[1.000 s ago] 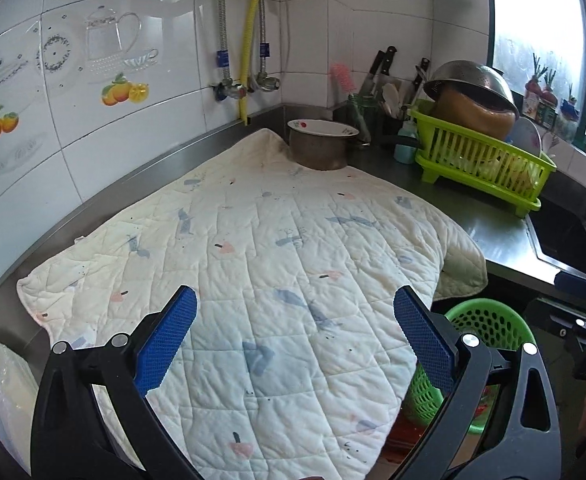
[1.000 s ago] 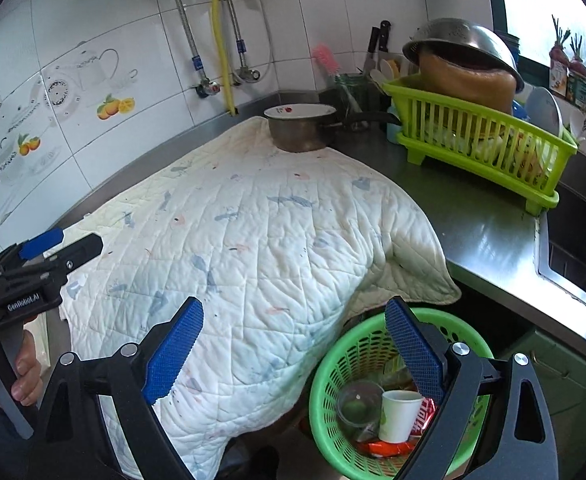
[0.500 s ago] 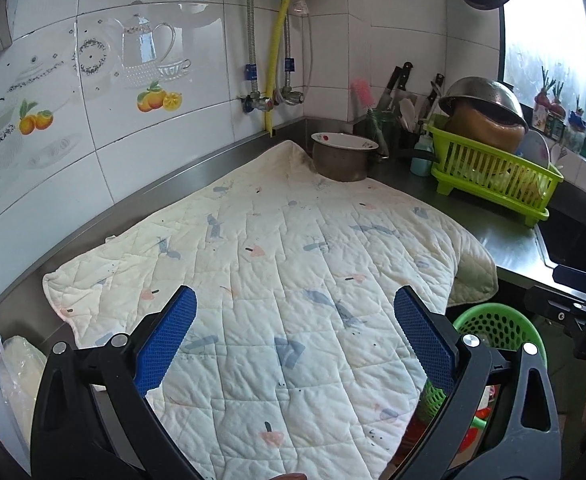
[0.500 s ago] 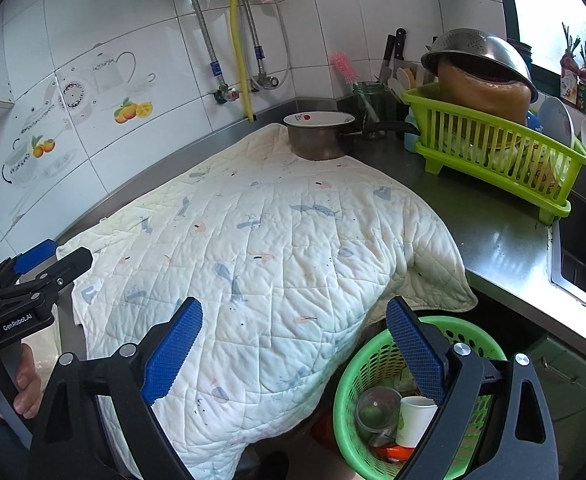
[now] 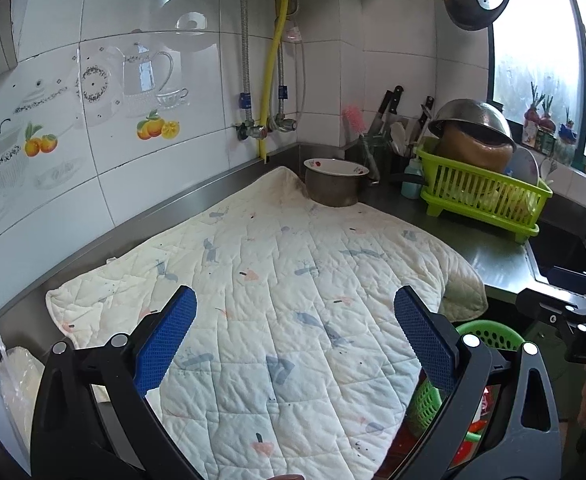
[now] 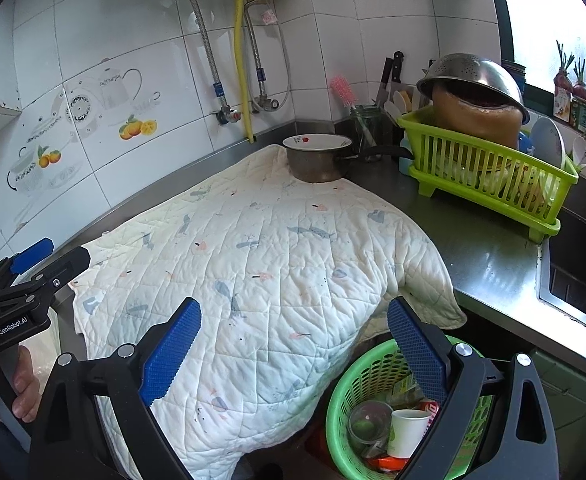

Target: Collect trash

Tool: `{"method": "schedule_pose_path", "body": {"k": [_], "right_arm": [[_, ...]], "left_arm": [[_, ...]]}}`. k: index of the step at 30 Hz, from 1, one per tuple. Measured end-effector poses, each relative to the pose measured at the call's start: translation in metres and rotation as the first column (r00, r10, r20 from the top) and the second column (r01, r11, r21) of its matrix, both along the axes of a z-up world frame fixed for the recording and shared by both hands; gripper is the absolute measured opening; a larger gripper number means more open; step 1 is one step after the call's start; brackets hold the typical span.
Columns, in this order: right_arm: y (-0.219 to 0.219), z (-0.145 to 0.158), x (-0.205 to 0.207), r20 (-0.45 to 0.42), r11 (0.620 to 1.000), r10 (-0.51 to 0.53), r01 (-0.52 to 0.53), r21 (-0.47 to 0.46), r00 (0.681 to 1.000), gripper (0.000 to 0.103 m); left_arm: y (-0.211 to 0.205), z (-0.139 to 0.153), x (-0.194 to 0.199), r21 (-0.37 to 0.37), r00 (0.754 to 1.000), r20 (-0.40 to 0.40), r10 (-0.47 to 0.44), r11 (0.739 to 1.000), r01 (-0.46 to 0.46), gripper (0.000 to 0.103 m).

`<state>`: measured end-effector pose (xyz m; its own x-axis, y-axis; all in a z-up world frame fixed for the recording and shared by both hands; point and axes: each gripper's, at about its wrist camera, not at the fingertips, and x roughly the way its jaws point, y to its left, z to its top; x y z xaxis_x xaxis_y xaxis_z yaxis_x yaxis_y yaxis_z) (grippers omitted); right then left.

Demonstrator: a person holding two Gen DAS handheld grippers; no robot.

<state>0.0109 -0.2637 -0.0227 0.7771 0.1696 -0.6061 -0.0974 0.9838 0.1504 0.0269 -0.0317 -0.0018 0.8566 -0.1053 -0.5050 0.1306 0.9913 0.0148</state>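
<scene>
A green trash basket stands low beside the counter, below the quilt's hanging edge. It holds a white paper cup, a clear plastic cup and red wrappers. My right gripper is open and empty, held above and in front of the basket. My left gripper is also open and empty, over the near part of the white quilted cloth. Only the rim of the basket shows in the left wrist view. No loose trash shows on the cloth.
A metal pot with a plate on it sits on the cloth's far corner. A green dish rack with a colander stands at the right, then the sink. A plastic bag lies at the counter's left end. A hand holds the left gripper.
Both grippers have drawn back and risen from the counter, so the cloth and wall look farther off. Both stayed open and empty.
</scene>
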Motion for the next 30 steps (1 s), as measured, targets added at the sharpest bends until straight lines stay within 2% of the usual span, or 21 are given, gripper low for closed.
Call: {"method": "schedule_pose_path", "body": {"k": [15,30], "right_arm": [[-0.011,0.007,-0.011,0.019,0.999,-0.043,0.043,0.008,0.999,0.091],[-0.010,0.011,-0.018,0.030,0.999,-0.045,0.044,0.005,0.999,0.092]], "left_arm": [[-0.006,0.004,-0.007,-0.004,0.999,0.020,-0.038,0.999,0.038,0.098],[0.000,0.007,-0.014,-0.015,0.999,0.034,-0.022,1.000,0.022,0.098]]}}
